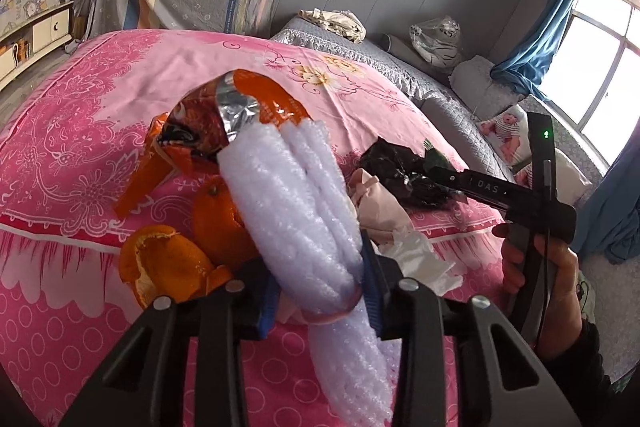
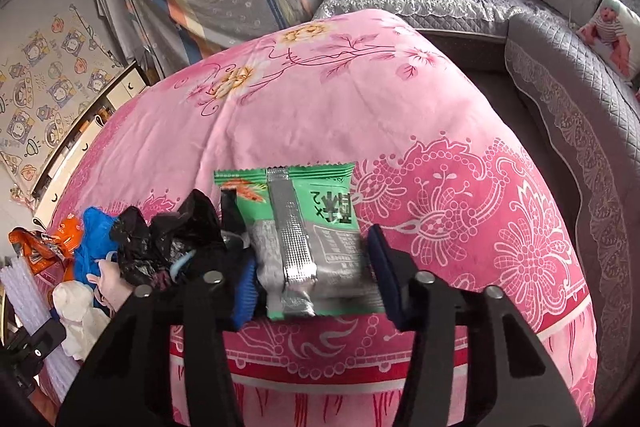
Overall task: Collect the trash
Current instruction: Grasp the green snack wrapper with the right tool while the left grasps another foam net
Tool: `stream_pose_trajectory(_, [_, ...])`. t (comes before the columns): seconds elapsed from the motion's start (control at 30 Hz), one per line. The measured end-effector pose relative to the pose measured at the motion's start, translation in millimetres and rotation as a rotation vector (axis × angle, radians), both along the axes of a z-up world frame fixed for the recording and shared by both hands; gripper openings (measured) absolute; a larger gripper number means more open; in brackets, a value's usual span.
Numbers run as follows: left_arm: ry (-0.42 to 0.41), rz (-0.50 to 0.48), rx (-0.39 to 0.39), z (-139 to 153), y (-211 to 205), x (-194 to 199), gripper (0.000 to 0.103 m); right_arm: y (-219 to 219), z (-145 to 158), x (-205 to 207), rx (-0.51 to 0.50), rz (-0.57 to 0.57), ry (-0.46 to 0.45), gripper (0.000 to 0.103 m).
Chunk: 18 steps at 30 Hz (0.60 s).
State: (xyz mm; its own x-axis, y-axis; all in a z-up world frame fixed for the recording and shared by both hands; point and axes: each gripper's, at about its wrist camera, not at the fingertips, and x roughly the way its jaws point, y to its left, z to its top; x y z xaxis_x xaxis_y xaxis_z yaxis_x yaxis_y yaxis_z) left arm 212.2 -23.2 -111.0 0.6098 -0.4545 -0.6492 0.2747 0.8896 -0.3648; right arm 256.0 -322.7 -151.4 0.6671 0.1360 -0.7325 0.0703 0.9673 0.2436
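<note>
Left hand-held gripper (image 1: 320, 301): jaws narrow, blue pads pressed on a roll of white foam wrap (image 1: 296, 211). The roll's long axis runs along the line the gripper points, from the near edge out toward the far left, where its tip meets an orange foil snack wrapper (image 1: 236, 119). The roll appears held, not merely straddled.

Right hand-held gripper (image 2: 316, 285): jaws part closed around a green and silver snack packet (image 2: 308, 239). The packet lies flat on the pink floral cover (image 2: 320, 99), long axis pointing away from the gripper. The left pad is at the packet's edge; the right pad looks just clear of it, so contact on that side cannot be confirmed.

Remaining trash sits between the two grippers: orange peel (image 1: 168, 263) and a whole orange (image 1: 218, 223) at near left, a black plastic bag (image 1: 404, 167), white tissue (image 1: 424, 259) and a pale pink bag (image 1: 380, 203).

Judgement: both grasps are the step in hand. The right hand is nearer the black bag, the left nearer the peel.
</note>
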Motion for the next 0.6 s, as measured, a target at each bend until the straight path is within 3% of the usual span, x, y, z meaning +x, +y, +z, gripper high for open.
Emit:
stream_pose_trajectory(0.27, [-0.046, 0.005, -0.01, 13, 9, -14, 0.029, -3, 9, -11, 0.048, 0.002, -0.021, 0.04])
stream_pose_trajectory(0.6, [-0.17, 0.026, -0.018, 49, 24, -41, 0.029, 4, 52, -41, 0.069, 0.006, -0.103, 0.04])
